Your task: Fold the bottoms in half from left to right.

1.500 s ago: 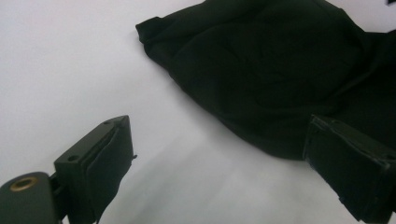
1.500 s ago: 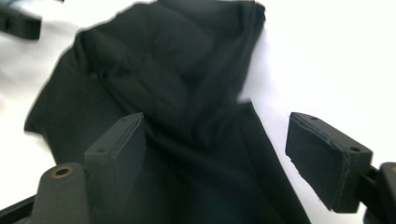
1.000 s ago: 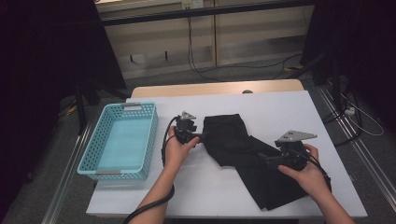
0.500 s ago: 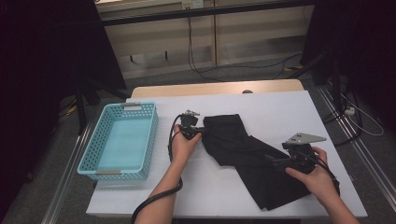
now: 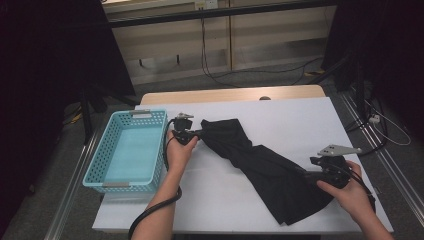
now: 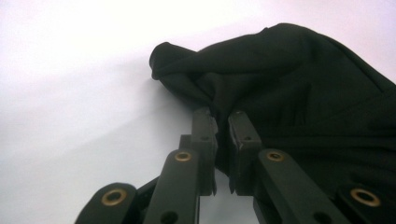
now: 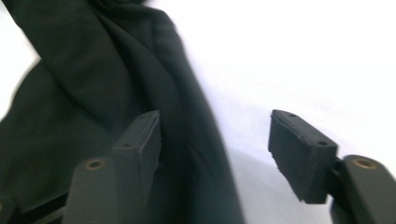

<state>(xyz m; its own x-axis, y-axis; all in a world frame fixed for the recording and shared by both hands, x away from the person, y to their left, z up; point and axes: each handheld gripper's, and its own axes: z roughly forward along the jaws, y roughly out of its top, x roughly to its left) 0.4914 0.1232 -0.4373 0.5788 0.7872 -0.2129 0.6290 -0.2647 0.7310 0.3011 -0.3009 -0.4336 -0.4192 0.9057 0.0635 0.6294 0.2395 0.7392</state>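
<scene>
Left gripper (image 6: 223,116) pinching the black cloth's (image 5: 260,165) far-left corner, anchoring it mid-table beside the blue basket (image 5: 131,150). Right gripper (image 7: 215,144), jaws just closing but not yet gripping, straddling the near-right edge, probably for stretching it flat.

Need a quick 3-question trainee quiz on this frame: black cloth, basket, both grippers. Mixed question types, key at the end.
1. True or false: the left gripper is shut on a bunched edge of the black cloth.
2. The blue basket lies: A) on top of the cloth, B) at the table's left side, apart from the cloth, C) in the person's right hand.
3. In the right gripper view, how do the jaws of the right gripper stand, and what lies between them?

Key
1. True.
2. B.
3. Apart; they have just been closing. The cloth's edge lies between them on the white table, and the pads are not pressing on it yet.
</scene>
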